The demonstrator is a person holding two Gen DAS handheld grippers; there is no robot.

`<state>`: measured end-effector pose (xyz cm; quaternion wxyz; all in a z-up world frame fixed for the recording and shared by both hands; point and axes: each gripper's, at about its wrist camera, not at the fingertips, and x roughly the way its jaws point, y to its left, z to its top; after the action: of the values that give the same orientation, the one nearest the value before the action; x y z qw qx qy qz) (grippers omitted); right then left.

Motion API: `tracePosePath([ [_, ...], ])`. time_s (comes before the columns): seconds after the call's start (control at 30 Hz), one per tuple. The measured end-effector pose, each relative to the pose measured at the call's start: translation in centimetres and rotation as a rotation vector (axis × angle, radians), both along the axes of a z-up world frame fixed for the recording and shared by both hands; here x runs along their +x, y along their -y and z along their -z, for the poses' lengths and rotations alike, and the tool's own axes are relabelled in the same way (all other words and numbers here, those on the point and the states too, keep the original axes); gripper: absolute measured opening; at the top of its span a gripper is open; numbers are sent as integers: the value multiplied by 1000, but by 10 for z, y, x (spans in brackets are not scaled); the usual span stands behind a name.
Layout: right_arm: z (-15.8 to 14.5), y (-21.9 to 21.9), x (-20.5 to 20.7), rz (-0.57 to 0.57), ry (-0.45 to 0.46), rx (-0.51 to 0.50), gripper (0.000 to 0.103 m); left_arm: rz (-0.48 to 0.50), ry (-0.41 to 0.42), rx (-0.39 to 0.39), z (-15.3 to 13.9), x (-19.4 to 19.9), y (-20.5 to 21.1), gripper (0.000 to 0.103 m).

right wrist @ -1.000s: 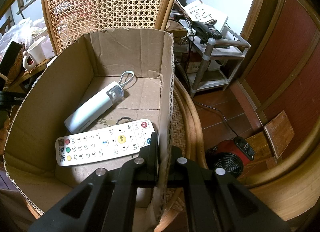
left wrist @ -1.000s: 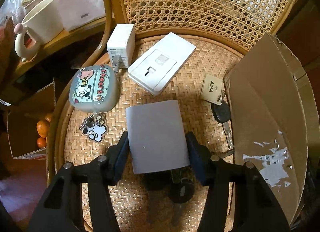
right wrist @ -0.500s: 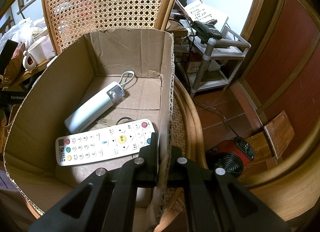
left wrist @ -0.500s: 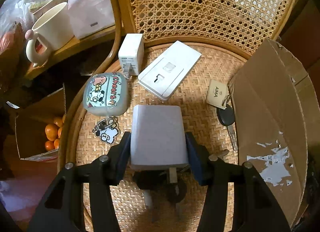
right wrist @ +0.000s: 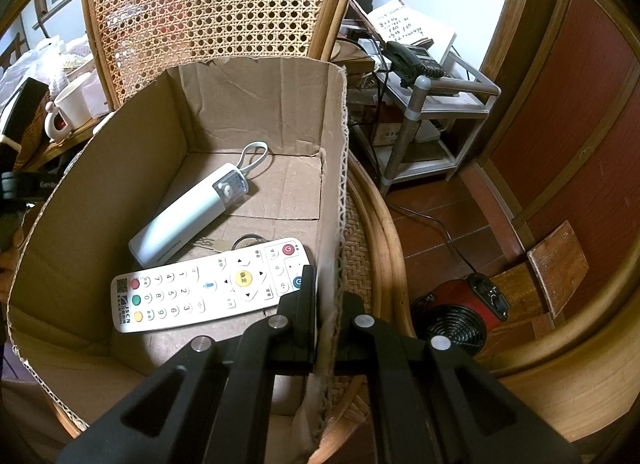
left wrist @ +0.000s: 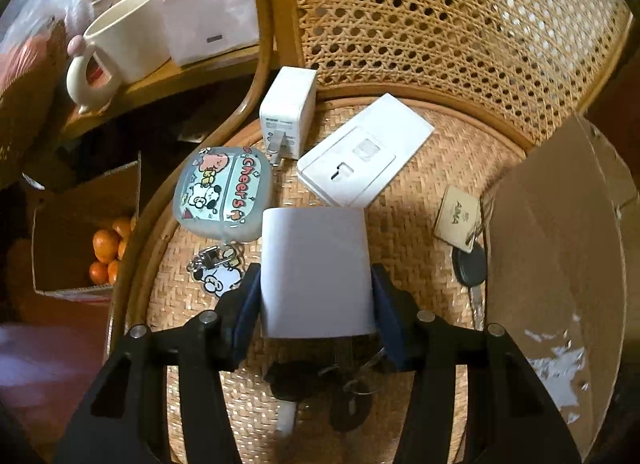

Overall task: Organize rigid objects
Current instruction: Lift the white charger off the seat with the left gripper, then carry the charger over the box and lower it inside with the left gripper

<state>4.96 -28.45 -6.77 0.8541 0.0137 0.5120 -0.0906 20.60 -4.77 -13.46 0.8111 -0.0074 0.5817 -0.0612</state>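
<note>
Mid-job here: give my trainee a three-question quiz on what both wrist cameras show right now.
1. True or false: the left gripper holds the pale grey rectangular block.
2. What does the right gripper clamp? A) the white remote control B) the brown cardboard box wall C) the pale tube-shaped device with a loop
3. Which item on the woven rattan chair seat lies nearest the box: the black key with a tan tag or the cartoon-printed pouch?

Key: 1 true; 2 B; 3 the key.

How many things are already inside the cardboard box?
3 visible: a white remote nearest the camera, a pale tube-shaped device behind it, and a key partly under the remote. More could be hidden.
</note>
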Motion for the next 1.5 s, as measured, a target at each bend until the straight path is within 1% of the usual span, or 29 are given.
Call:
tracePosePath([
  [0.13, 0, 0, 0, -1, 0, 0, 6, 5, 17, 22, 0, 0, 5, 51],
  [0.33, 0, 0, 0, 0, 0, 0, 6, 56, 58, 42, -11, -7, 15, 51],
  [0.47, 0, 0, 0, 0, 0, -1, 6, 67, 95, 44, -22, -11, 15, 51],
  [0.7, 0, 0, 0, 0, 0, 0, 6, 77, 133, 34, -34, -14, 18, 51],
  [0.97, 0, 0, 0, 0, 0, 0, 6, 96, 191, 24, -59, -32, 14, 51],
  [1.27, 0, 1, 0, 0, 0, 0, 6, 131, 262, -25, -87, -55, 18, 51],
  [1.4, 0, 0, 0, 0, 0, -1, 6, 156, 332, -44, -105, -72, 28, 51],
  [1.5, 0, 1, 0, 0, 0, 0, 6, 185, 383, -96, -118, -85, 36, 51],
])
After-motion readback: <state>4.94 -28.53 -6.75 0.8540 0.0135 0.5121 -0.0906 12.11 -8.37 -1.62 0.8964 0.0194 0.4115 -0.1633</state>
